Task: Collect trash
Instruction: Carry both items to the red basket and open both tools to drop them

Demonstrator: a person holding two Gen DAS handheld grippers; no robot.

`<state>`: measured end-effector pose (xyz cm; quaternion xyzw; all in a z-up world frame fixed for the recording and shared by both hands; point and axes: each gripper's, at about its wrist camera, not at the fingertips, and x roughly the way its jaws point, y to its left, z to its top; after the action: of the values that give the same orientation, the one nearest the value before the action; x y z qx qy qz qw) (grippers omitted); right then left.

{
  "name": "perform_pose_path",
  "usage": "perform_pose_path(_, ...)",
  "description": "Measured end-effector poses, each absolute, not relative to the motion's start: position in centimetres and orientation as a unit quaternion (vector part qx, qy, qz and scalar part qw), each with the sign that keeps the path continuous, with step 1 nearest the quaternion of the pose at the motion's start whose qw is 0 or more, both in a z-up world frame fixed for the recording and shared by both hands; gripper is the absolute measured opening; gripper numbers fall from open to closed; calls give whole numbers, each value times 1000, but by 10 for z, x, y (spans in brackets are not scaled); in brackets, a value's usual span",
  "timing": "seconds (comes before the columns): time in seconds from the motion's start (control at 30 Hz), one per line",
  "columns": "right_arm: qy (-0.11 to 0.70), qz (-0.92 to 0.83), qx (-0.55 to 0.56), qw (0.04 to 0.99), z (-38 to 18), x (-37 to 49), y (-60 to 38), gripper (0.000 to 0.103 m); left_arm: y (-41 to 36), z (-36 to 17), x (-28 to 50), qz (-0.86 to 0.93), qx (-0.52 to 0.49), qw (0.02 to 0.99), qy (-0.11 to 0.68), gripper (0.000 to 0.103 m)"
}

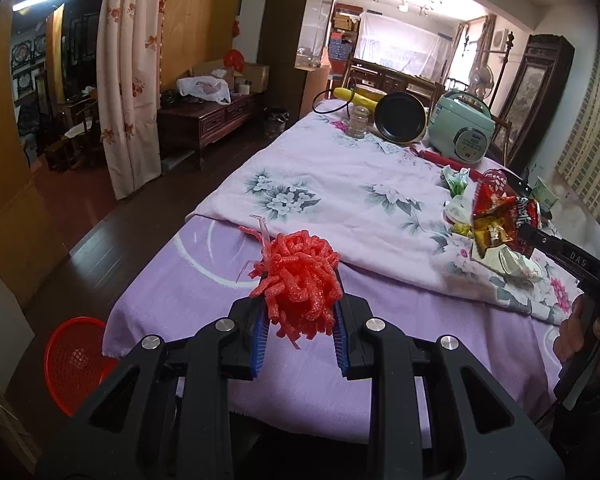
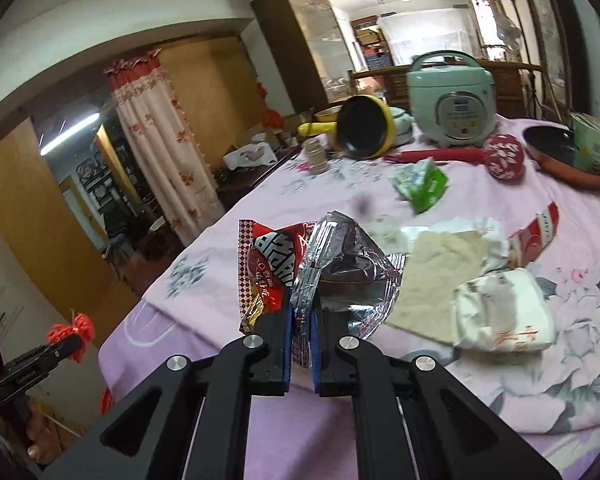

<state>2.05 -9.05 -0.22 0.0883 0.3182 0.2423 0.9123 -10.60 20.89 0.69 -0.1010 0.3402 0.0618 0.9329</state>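
My left gripper [image 1: 300, 312] is shut on a red foam fruit net [image 1: 300, 280] and holds it above the near end of the table; the net also shows in the right wrist view [image 2: 74, 334]. My right gripper [image 2: 302, 320] is shut on a red and silver snack wrapper [image 2: 324, 272], lifted above the pink cloth; the wrapper also shows in the left wrist view [image 1: 500, 216]. More trash lies on the cloth: a green wrapper [image 2: 422, 184], crumpled tissue and paper [image 2: 500, 312], a red-striped packet [image 2: 536, 236].
A red basket [image 1: 76, 360] stands on the floor left of the table. A rice cooker [image 2: 452, 100], a yellow pan [image 2: 364, 128], a glass jar [image 2: 316, 156], a red-handled ladle [image 2: 460, 156] and a copper pan [image 2: 560, 160] crowd the far end.
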Motion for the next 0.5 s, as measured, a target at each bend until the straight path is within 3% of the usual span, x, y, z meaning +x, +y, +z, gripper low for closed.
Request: perform_pose_path(0.5,338,374,-24,863,-8,-49,79,8,314,-13,-179,212,-141,912,323,30)
